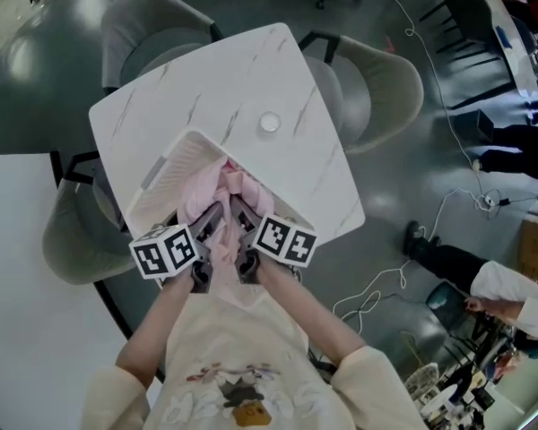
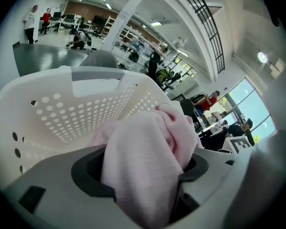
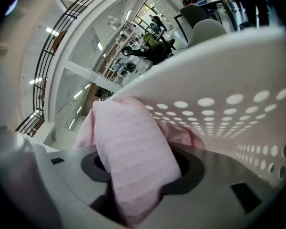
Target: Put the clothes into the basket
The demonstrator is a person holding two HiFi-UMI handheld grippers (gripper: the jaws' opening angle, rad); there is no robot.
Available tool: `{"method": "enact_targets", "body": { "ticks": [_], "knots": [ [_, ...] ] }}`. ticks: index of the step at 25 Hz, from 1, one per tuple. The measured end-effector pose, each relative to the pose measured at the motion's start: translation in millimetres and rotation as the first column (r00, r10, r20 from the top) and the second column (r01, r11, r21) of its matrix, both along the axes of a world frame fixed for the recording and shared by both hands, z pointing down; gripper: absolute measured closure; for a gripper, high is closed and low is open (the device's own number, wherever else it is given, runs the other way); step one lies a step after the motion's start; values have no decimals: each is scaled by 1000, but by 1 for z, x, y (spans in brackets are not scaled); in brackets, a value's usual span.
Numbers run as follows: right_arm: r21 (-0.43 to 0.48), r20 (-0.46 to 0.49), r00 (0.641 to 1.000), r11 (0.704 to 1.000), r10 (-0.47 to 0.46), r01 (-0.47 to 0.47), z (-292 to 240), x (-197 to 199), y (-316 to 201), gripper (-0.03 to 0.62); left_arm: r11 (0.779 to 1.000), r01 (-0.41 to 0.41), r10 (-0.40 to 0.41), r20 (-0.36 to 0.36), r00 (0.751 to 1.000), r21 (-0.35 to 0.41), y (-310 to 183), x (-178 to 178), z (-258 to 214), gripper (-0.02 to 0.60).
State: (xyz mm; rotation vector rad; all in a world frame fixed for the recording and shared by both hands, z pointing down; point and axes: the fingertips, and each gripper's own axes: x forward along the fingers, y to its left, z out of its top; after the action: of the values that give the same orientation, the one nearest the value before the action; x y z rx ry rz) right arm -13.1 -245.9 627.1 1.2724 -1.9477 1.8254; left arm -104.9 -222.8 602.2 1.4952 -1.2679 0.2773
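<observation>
Pink garment point(image 1: 222, 191): bunched over the open mouth of the white perforated basket point(image 1: 175, 164). The upper part lies inside the basket walls, and a lower fold hangs towards the person on the near side of the rim.

The left gripper point(image 1: 206, 227) and right gripper point(image 1: 244, 222) sit side by side at the near rim. The jaws of each are clenched on a thick wad of the pink cloth.

The basket stands at the near corner of the worktop point(image 1: 251, 70). The hands hide that corner, so the basket may overhang it.

Hazards:
- Releasing now would probably leave the hanging fold outside the rim, and its weight could drag the garment out.
- Downward pressure on the near rim could tip or slide the basket off the corner.
- Cloth wedged deep in the jaws may cling as they open and lift back out.
</observation>
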Motion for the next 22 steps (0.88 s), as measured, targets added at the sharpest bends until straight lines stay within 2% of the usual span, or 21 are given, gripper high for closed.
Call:
{"method": "enact_targets", "body": {
  "ticks": [5,10,16,20,22],
  "knots": [
    [-86,-37,999,996,36,-39,28,-1,12,341,999,-27,31,81,996,-41,-5,-4,9,235],
    [-116,-86,993,990,76,-86,46,2,11,346,994,-74,83,122,989,-75,-13,-2,33,235],
    [-179,-51,993,977,104,-112,65,-10,19,345,983,-110,137,186,973,-147,-17,-16,72,235],
    [-218,-69,987,963,143,-155,78,-7,17,344,977,-135,162,163,973,-165,-22,-17,90,235],
    [-233,-88,985,958,151,-167,81,-8,16,342,974,-137,169,177,970,-181,-23,-22,95,235]
  ]
}}
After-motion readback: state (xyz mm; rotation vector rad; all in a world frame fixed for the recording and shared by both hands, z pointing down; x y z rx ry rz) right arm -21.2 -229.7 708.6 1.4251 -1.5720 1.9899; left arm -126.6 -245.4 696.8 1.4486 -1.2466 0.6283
